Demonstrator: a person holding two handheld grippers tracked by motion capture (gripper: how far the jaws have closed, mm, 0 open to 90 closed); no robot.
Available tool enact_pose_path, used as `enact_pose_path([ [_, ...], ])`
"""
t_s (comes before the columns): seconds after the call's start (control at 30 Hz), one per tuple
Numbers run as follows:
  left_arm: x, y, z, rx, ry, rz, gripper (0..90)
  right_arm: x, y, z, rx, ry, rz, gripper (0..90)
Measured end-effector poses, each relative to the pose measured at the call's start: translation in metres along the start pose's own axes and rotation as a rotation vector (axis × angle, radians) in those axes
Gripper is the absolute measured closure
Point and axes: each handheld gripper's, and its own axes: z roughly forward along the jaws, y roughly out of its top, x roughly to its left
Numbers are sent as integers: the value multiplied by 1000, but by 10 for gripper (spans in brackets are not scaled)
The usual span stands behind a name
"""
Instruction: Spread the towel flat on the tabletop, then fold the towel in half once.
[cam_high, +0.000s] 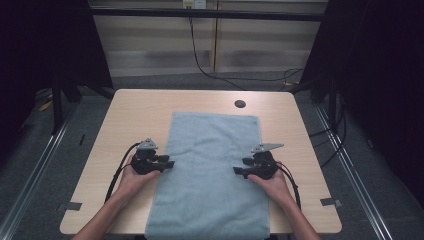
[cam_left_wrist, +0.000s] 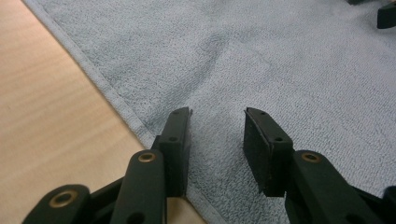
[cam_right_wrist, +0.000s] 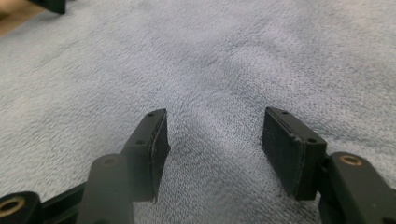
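A blue towel (cam_high: 210, 175) lies flat down the desk (cam_high: 130, 115), its near end at the desk's front edge. Left tongs (cam_high: 171, 163) gape empty over its left hem, right tongs (cam_high: 236, 170) empty over its right side. Bare desk flanks both.

Left tool (cam_high: 169, 163) and right tool (cam_high: 239, 171) both low, jaws apart, pointing inward

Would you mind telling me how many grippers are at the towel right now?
2. The left gripper is at the towel's left edge, and the right gripper is over its right part. Both point inward with jaws apart, nothing between them.
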Motion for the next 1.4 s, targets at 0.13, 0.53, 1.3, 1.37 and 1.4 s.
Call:
enact_pose_path([
  [0.13, -11, -9, -8, 11, -24, 27, 610, 11, -9, -8, 14, 12, -45, 409],
  [0.53, -38, -33, -29, 24, -82, 19, 581, 47, -38, -22, -16, -38, -136, 391],
  [1.3, -62, -19, -30, 24, -123, 20, 377, 38, -37, -56, -77, 122, -8, 408],
  [1.37, -57, -12, -30, -1, -126, 15, 372, 31, -29, -57, -94, 110, -8, 406],
  [1.4, -54, -8, -31, 0, -137, 17, 379, 28, -26, -58, -97, 104, -8, 403],
])
